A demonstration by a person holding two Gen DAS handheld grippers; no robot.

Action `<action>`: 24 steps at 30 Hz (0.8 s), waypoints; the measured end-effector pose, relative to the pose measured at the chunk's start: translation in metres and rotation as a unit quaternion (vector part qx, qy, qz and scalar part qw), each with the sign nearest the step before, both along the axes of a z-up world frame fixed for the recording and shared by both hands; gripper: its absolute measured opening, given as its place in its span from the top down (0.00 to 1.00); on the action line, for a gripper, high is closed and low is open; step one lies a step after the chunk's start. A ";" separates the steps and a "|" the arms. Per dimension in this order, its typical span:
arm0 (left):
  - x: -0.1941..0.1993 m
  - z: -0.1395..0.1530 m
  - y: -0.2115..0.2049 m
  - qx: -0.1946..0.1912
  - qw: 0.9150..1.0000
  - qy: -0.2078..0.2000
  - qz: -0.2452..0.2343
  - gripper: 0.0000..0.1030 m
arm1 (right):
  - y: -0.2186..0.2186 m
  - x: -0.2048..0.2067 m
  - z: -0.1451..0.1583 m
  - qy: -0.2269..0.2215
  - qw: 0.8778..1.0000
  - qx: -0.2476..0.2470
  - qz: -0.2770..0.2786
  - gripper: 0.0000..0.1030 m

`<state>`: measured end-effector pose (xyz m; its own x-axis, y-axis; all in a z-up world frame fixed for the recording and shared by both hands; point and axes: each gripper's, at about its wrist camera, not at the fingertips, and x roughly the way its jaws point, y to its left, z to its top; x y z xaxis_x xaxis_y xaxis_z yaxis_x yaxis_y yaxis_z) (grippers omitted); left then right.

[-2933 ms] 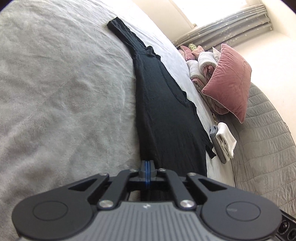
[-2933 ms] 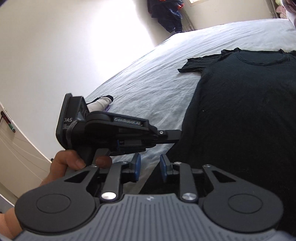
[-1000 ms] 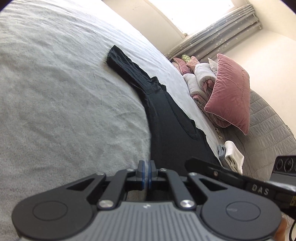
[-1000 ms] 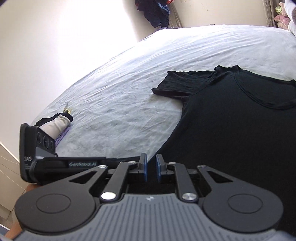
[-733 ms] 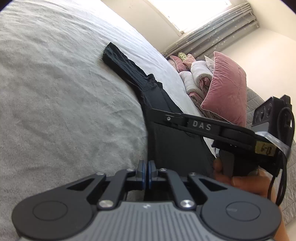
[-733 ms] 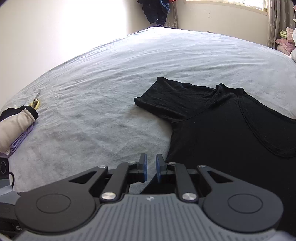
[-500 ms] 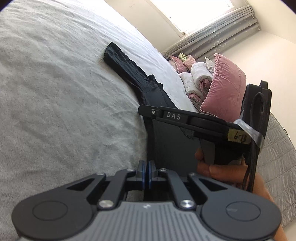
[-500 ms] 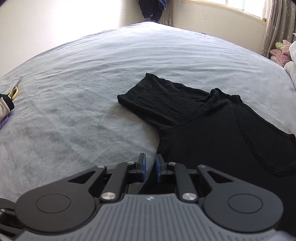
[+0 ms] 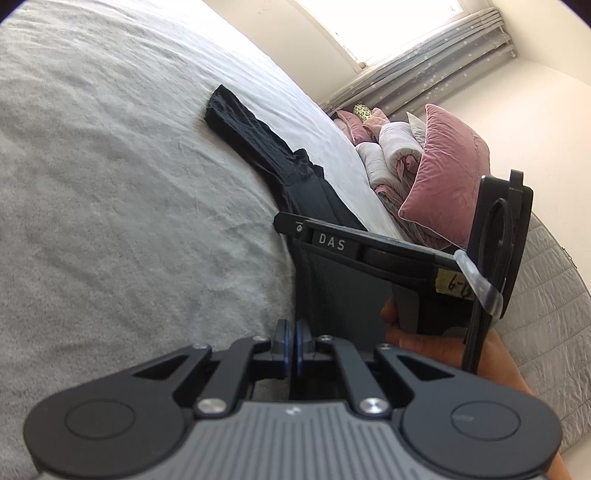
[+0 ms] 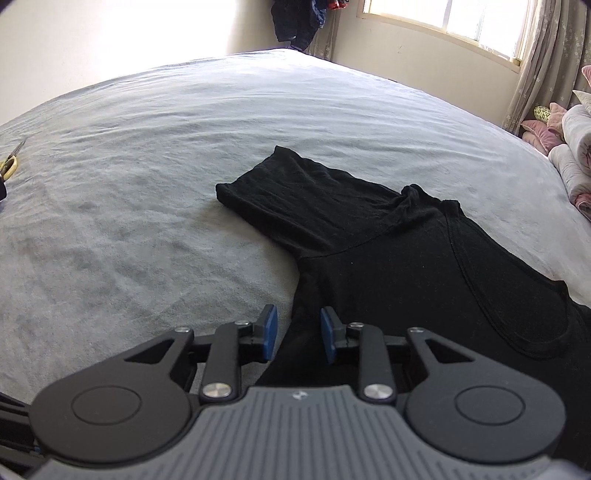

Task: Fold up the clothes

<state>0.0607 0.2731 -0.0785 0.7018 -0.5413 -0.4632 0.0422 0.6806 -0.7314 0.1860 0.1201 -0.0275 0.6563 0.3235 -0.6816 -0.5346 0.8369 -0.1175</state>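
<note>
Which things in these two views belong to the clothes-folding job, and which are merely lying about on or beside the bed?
Belonging to the job:
black short-sleeved cotton T-shirt
left tongs, closed at the shirt's edge
right tongs, open over the shirt's side

Lying about:
pink velvet square cushion
rolled pale bedding bundle
yellow-handled scissors
dark clothes hanging by the wall

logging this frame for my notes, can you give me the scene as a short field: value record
surface: grey bed sheet
garment: black t-shirt, spread flat, sleeve out to the side
left tool: shut on the black t-shirt at its side edge
right tool: open, low over the shirt's side edge below the sleeve
right hand: holds the right tool's handle
also on bed: pink cushion, rolled bedding, scissors
fold state: no fold visible yet
</note>
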 end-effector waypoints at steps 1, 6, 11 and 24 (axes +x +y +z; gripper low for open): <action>0.000 0.000 0.001 0.000 1.000 -0.001 0.001 0.98 | 0.002 0.000 -0.001 -0.001 1.000 -0.005 0.006 0.82; 0.000 0.001 0.006 -0.005 1.000 -0.002 0.005 0.95 | -0.005 0.008 0.001 0.018 0.999 0.027 0.013 0.97; 0.002 0.001 0.003 0.001 1.000 -0.001 -0.005 0.88 | -0.070 0.044 -0.008 0.166 0.935 0.309 -0.046 0.98; -0.005 0.015 -0.027 0.120 0.992 -0.047 -0.017 0.98 | -0.058 0.008 0.017 0.140 0.966 0.219 0.006 0.85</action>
